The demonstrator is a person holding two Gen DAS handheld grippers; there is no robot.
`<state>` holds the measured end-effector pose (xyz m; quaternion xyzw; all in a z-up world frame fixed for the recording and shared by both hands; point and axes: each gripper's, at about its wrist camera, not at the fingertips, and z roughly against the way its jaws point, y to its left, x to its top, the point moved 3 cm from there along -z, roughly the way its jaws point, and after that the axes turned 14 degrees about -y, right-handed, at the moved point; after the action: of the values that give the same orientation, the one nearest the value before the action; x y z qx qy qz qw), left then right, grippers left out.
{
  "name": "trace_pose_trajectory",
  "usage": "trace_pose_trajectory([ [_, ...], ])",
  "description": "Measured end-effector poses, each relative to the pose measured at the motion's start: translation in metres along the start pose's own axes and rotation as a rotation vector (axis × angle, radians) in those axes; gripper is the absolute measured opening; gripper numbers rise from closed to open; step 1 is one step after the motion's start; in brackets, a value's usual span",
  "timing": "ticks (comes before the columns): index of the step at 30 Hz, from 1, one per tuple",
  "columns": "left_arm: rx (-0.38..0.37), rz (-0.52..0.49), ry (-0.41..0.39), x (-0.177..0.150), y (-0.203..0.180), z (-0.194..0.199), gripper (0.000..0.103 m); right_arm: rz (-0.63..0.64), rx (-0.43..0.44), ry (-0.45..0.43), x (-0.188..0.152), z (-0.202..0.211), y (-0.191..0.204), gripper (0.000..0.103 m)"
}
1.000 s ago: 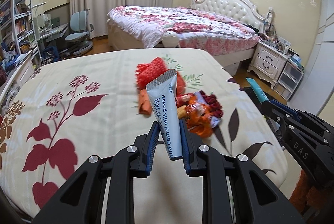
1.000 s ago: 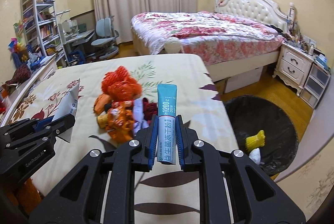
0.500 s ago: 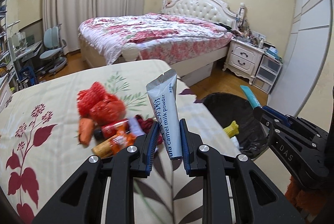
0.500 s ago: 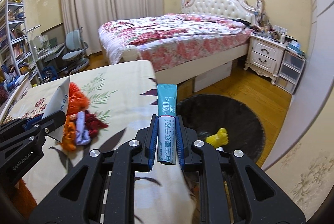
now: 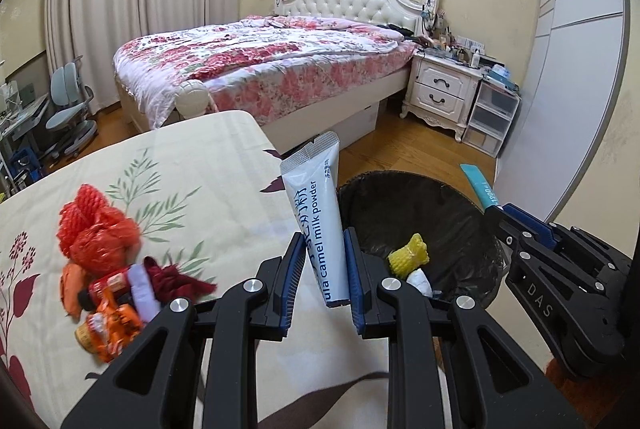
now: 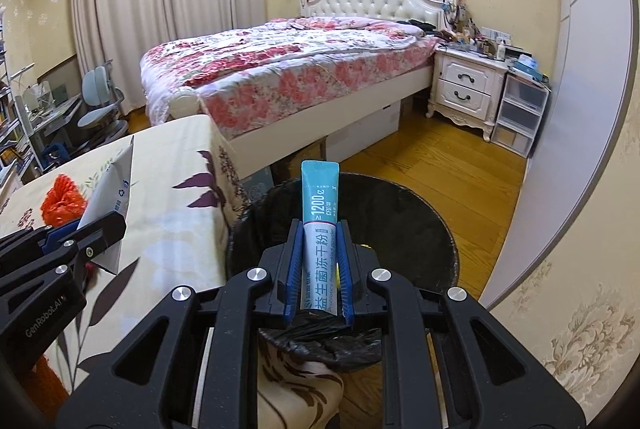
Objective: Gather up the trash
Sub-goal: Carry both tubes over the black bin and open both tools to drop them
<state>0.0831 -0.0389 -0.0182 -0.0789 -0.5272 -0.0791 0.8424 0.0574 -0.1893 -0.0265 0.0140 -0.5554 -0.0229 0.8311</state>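
Note:
My left gripper [image 5: 323, 243] is shut on a white camel milk powder sachet [image 5: 318, 217], held upright near the table's right edge. The right gripper [image 6: 319, 229] is shut on a teal and white probiotic sachet [image 6: 319, 233] directly above the black-lined trash bin [image 6: 420, 221]. In the left wrist view the bin [image 5: 452, 221] holds a yellow foam net [image 5: 410, 255] and a white scrap, and the right gripper [image 5: 496, 211] hangs over its right side. A pile of trash stays on the floral tablecloth [image 5: 192, 165]: an orange mesh net [image 5: 94, 233], orange wrappers [image 5: 110, 317] and a dark red piece [image 5: 176, 277].
The bin stands on the wooden floor [image 6: 460, 157] just off the table's right edge. Beyond it are a bed with a floral cover [image 5: 260, 65], a white nightstand [image 5: 444, 91] and plastic drawers [image 5: 490, 117]. A desk chair [image 5: 70, 117] stands far left. A pale wall panel [image 6: 580, 101] curves close on the right.
Both grippers have swung to the right, from over the trash pile on the table toward the bin, each still holding its sachet. The right one now hangs above the bin.

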Motion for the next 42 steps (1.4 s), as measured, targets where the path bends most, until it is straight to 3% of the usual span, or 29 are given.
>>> trace_pose_trajectory([
  [15, 0.007, -0.052, 0.043, 0.001, -0.028, -0.060, 0.023, -0.041, -0.054, 0.019, -0.003, -0.033, -0.031, 0.017],
  [30, -0.013, -0.084, 0.089, -0.003, -0.047, -0.089, 0.024, -0.089, -0.087, 0.054, -0.007, -0.066, -0.049, 0.018],
  [34, -0.009, -0.092, 0.088, -0.003, -0.048, -0.092, 0.034, -0.096, -0.098, 0.060, -0.009, -0.069, -0.053, 0.019],
  [36, -0.005, -0.089, 0.085, -0.004, -0.048, -0.091, 0.047, -0.097, -0.108, 0.059, -0.009, -0.069, -0.053, 0.032],
  [38, -0.006, -0.081, 0.084, -0.003, -0.047, -0.090, 0.051, -0.097, -0.119, 0.050, -0.009, -0.068, -0.055, 0.036],
  [42, 0.006, -0.067, 0.068, 0.000, -0.044, -0.086, 0.069, -0.095, -0.132, 0.048, -0.010, -0.066, -0.057, 0.041],
])
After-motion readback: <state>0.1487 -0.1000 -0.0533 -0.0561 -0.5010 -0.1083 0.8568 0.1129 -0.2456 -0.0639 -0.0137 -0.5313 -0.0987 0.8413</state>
